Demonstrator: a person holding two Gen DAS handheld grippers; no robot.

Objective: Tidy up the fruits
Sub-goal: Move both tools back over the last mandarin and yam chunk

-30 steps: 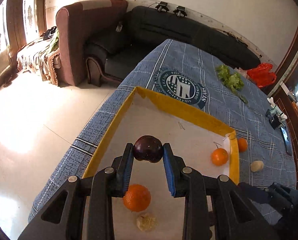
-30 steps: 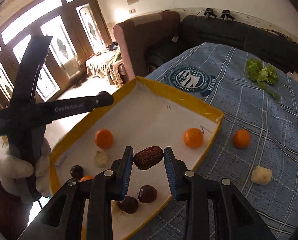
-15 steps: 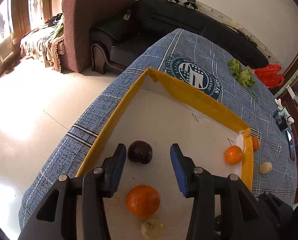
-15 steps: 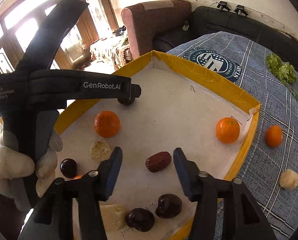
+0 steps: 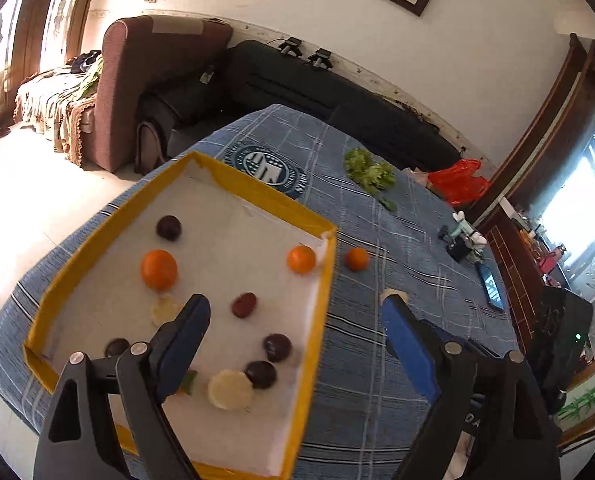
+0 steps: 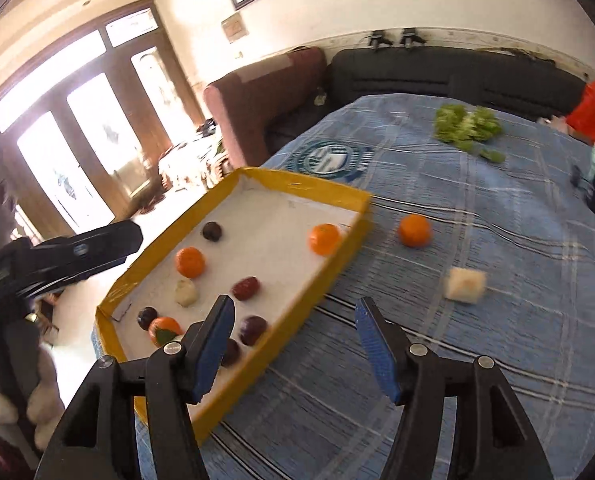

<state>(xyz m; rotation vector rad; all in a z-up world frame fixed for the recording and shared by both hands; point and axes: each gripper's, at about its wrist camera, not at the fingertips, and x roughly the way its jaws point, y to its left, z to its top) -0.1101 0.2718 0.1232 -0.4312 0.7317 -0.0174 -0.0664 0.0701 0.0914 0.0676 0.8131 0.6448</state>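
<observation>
The yellow-rimmed tray at the left table edge holds the fruits, the left gripper and right gripper are opening empty, and one orange is left on open cloth.

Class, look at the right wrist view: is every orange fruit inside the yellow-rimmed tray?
No: one orange lies on the blue cloth outside the tray.

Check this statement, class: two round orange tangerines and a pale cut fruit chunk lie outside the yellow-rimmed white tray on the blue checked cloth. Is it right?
Not quite. Only one round orange tangerine lies outside the yellow-rimmed white tray, with the pale cut fruit chunk, on the blue checked cloth. The right wrist view shows it.
</observation>
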